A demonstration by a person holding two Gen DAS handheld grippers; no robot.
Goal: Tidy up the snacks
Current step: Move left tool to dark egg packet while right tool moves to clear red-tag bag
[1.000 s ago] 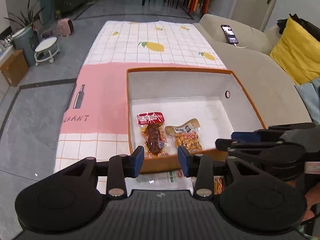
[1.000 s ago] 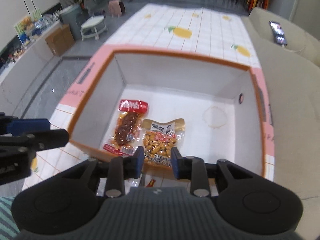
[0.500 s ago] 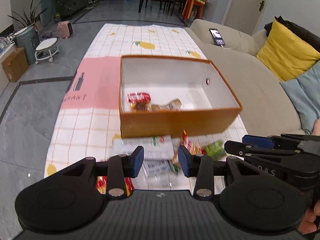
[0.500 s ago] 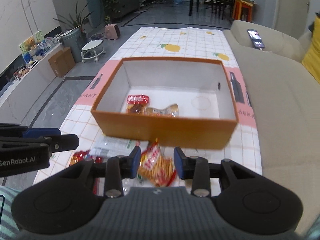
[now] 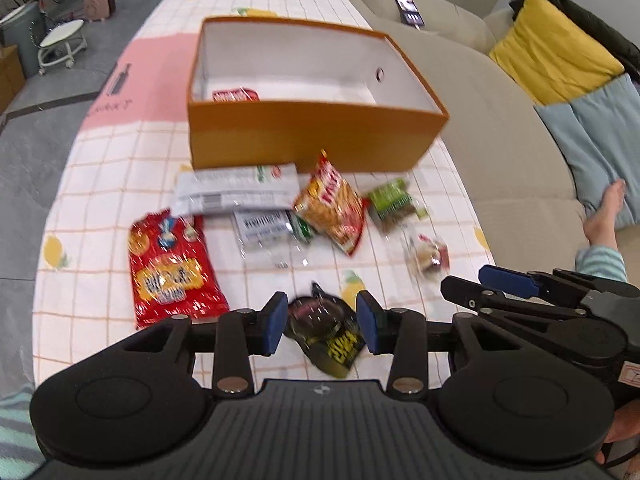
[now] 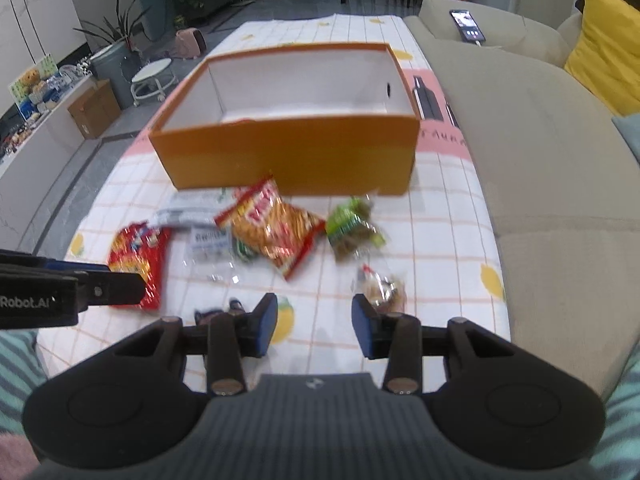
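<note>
Both grippers tilted down, side by side.
My left gripper (image 5: 322,322) has jaws apart, empty; my right gripper (image 6: 315,326) has jaws opening, empty.

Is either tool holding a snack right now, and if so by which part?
Nothing is held. The left tool hovers open over a dark packet; the right tool is opening over bare tablecloth.

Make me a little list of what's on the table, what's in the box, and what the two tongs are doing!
Box: orange cardboard box, white inside, open top
In box: red-labelled snack packet
On cloth: large red crinkly bag, orange chip bag, green packet, clear wrapped snack, white packets
Left tongs: open, above black-and-yellow packet
Right tongs: opening, nothing between
</note>
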